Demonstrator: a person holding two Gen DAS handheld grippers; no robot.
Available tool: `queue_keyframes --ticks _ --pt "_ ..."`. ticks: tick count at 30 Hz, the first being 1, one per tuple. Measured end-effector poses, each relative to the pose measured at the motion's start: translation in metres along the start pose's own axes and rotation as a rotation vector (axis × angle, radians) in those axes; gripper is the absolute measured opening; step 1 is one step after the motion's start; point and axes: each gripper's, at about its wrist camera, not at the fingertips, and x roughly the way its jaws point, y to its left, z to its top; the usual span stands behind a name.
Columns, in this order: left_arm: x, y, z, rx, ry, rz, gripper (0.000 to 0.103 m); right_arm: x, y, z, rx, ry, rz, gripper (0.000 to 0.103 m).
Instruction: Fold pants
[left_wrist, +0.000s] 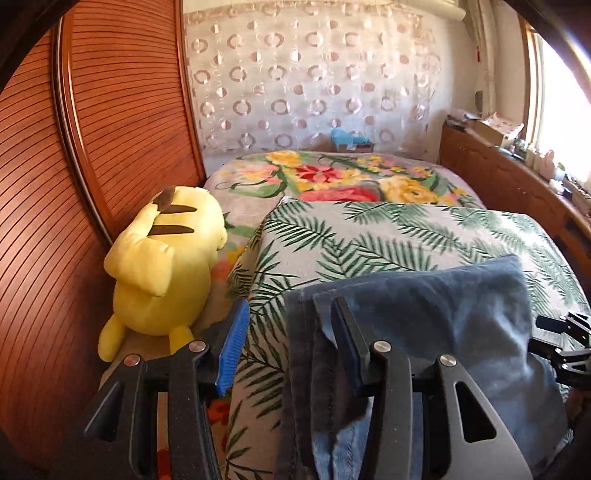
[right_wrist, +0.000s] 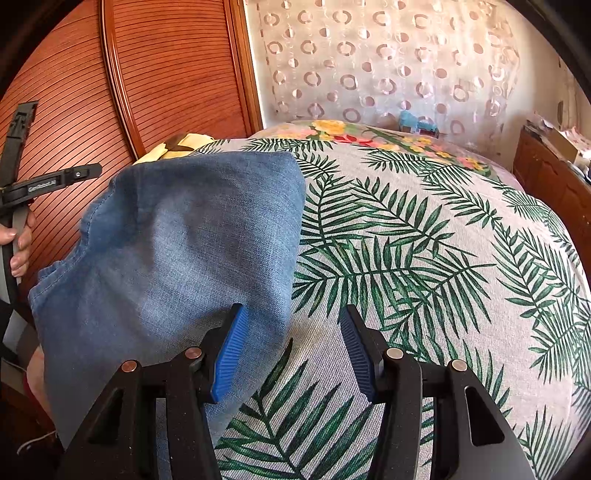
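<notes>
The blue denim pants (left_wrist: 443, 314) lie folded into a short bundle on the palm-leaf bed cover (left_wrist: 369, 236). My left gripper (left_wrist: 291, 302) stands open at the bundle's left edge. That edge hangs in the gap, the right finger rests against the denim, and the left pad touches nothing. In the right wrist view the pants (right_wrist: 192, 240) fill the left half. My right gripper (right_wrist: 292, 308) is open over their near right corner, its left finger above the denim and its right finger above the bare cover (right_wrist: 406, 240). A hand holds the left gripper (right_wrist: 55, 181) at the far left.
A yellow plush toy (left_wrist: 166, 266) sits left of the pants against a slatted wooden wardrobe door (left_wrist: 92, 147). A floral blanket (left_wrist: 332, 177) covers the far end of the bed. A cluttered wooden sideboard (left_wrist: 498, 173) runs along the right under the window.
</notes>
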Motion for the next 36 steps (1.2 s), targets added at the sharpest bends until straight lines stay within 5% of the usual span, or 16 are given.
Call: queue_keyframes --ticks 21,25,30,31,33,35,36 --pt "-0.055 -0.061 -0.054 0.104 -0.021 -0.151 0.047 -0.051 0.035 -0.018 -0.058 -0.037 0.073 0.054" --pt "-0.059 -0.065 -0.062 0.099 -0.026 -0.183 0.021 -0.050 0.045 -0.022 -0.077 -0.031 0.054 0.054" --pt "-0.064 -0.069 -0.069 0.093 -0.015 -0.229 0.021 -0.049 0.045 -0.025 -0.069 -0.019 0.052 0.054" --pt "-0.064 -0.069 -0.070 0.088 -0.009 -0.241 0.023 -0.049 0.045 -0.026 -0.067 -0.018 0.053 0.054" --pt "-0.065 -0.070 -0.072 0.087 -0.012 -0.234 0.065 -0.049 0.048 -0.029 -0.065 -0.016 0.055 0.054" --pt "-0.069 -0.070 -0.076 0.084 -0.045 -0.218 0.093 -0.049 0.050 -0.030 -0.070 -0.014 0.054 0.054" --pt "-0.070 -0.069 -0.077 0.078 -0.048 -0.217 0.093 -0.049 0.050 -0.030 -0.071 -0.013 0.055 0.054"
